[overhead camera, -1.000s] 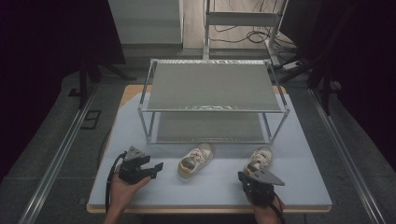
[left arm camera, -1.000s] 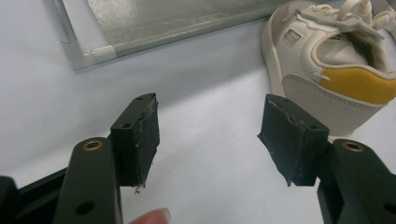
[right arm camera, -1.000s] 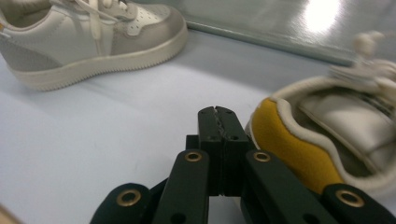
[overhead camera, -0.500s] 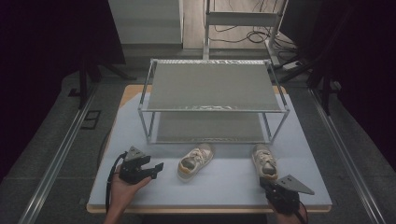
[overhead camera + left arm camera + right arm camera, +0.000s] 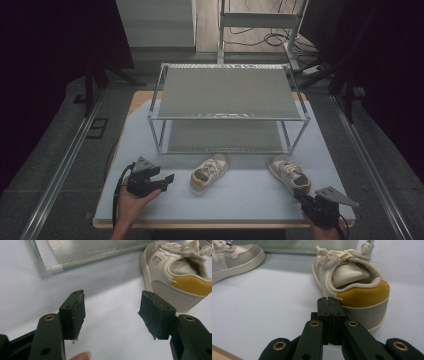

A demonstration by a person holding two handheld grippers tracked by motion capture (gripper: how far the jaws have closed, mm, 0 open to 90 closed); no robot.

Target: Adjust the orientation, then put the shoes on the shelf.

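Note:
Two cream sneakers with yellow heel patches lie on the pale table mat (image 5: 240, 202) in front of a rack. The left sneaker (image 5: 209, 172) (image 5: 180, 272) sits just right of my left gripper (image 5: 167, 179) (image 5: 112, 305), whose jaws stand open with only bare mat between them. The right sneaker (image 5: 289, 172) (image 5: 359, 282) has its heel turned toward my right gripper (image 5: 298, 196) (image 5: 328, 301). That gripper is shut on nothing at the near right corner, its tips close behind the heel. The other sneaker (image 5: 234, 257) shows at the upper left of the right gripper view.
A two-tier metal rack (image 5: 227, 92) with grey mesh shelves stands across the back half of the table; its lower shelf edge (image 5: 87, 250) is beyond the left jaws. The table's near wooden edge (image 5: 219, 352) is close under the right gripper. Cables lie on the floor behind.
My right gripper has drawn away from the right sneaker, going right and toward the near edge of the table. The left gripper has kept still.

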